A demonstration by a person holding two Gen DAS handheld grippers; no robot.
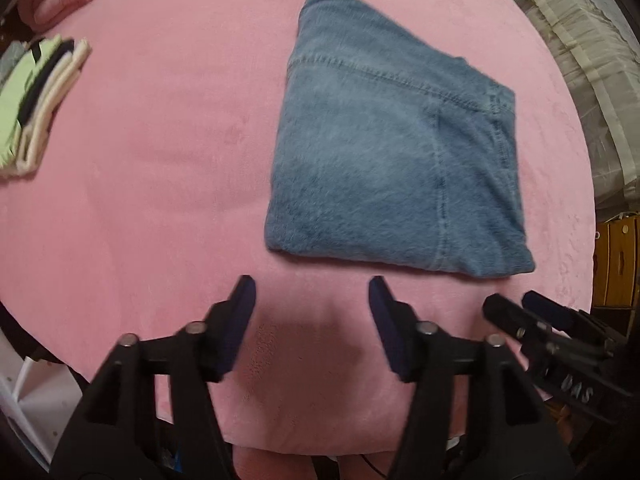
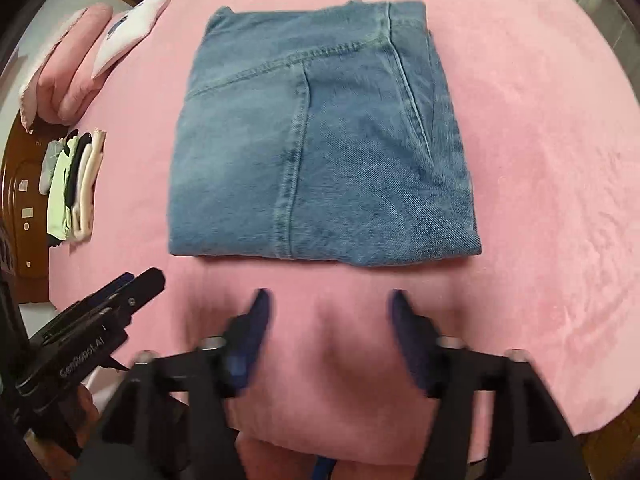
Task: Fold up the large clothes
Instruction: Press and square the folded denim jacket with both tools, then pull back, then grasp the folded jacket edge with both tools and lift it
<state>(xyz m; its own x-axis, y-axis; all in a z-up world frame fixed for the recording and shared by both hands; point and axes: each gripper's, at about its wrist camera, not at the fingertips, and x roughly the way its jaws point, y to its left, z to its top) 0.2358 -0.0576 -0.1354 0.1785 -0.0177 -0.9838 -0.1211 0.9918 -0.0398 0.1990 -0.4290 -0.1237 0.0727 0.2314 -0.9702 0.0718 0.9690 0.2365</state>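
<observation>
Two grippers hang over a big pink blanket (image 1: 140, 184). Both point down at it. The left gripper (image 1: 312, 292) has its two dark blue pads spread apart. Nothing is between them, only pink blanket below. The right gripper (image 2: 328, 304) is spread wide too, and it holds nothing. Its pads look a bit smeared.

One pair of blue jeans (image 2: 320, 140) lies on the blanket, folded into a thick, neat square. It lies flat, just past the tips of both grippers. No pad touches it. You can see the seams and stitching on top of the jeans. In the left wrist view the jeans sit up and to the right. In the right wrist view they sit right in the middle, in front of the open pads.

Each gripper can see the other one. The right gripper shows at the lower right edge of the left wrist view. The left gripper shows at the lower left of the right wrist view, with a hand (image 2: 76, 412) under it.

A small stack of folded clothes (image 2: 76, 184) sits at the left side of the blanket, well apart from the jeans. It has green, black, white and pale pink layers. Past it, at the far left corner, lie pink pillows (image 2: 68, 68) and a white one (image 2: 128, 28) beside them. White frilly cloth (image 1: 580, 60) shows past the right edge of the blanket in the left wrist view.
</observation>
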